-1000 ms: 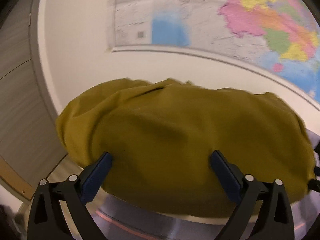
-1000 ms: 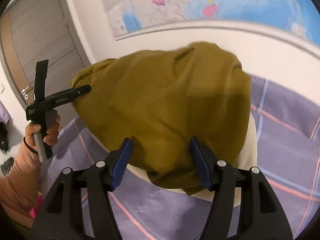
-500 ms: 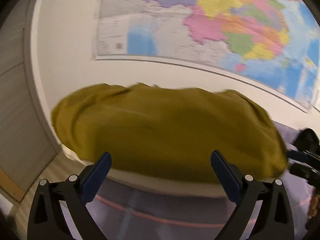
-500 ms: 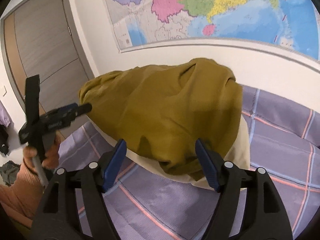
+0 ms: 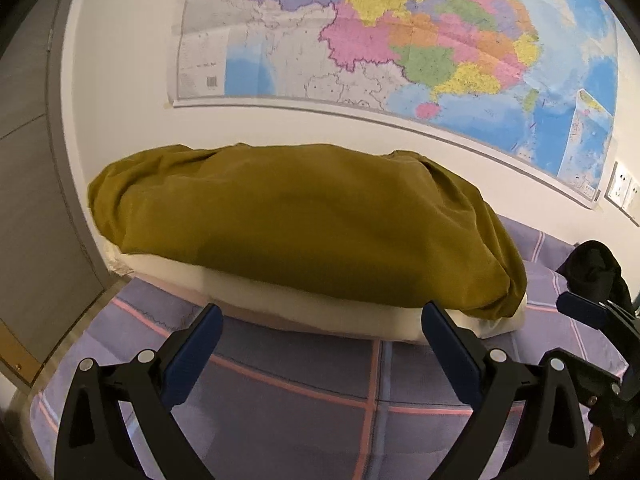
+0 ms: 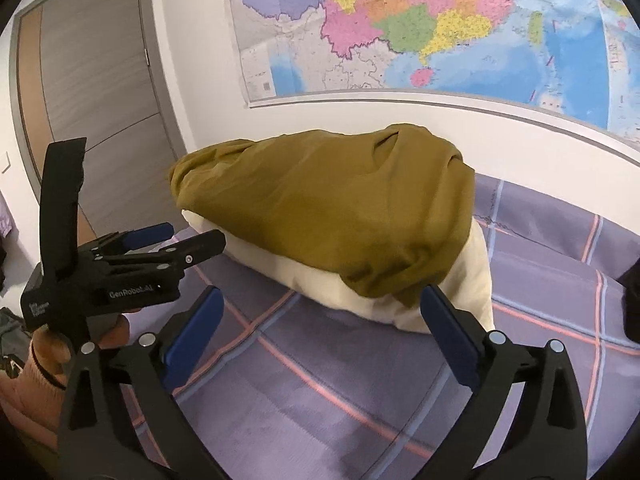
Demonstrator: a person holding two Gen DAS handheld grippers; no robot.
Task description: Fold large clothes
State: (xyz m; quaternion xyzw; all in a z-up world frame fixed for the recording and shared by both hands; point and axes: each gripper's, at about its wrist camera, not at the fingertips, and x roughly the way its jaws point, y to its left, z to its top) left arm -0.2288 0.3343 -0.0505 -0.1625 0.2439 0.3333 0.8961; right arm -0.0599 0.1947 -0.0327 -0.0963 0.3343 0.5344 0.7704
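Both grippers (image 6: 322, 316) back off garment (image 6: 340, 208)

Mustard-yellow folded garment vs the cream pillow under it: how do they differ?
The mustard-yellow folded garment lies on top; the cream pillow lies beneath, on the purple checked bedsheet. The garment is dark and creased; the pillow is pale and smooth. The garment shows fully; only the pillow's near edge shows. Both rest against the white wall, and neither gripper touches them.

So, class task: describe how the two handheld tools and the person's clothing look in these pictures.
Both the left tool and right tool have black angular frames, silver rivets and blue finger pads. The left one, seen from the side, bears white "GenRobot.AI" lettering. The person wears a peach knitted sleeve.
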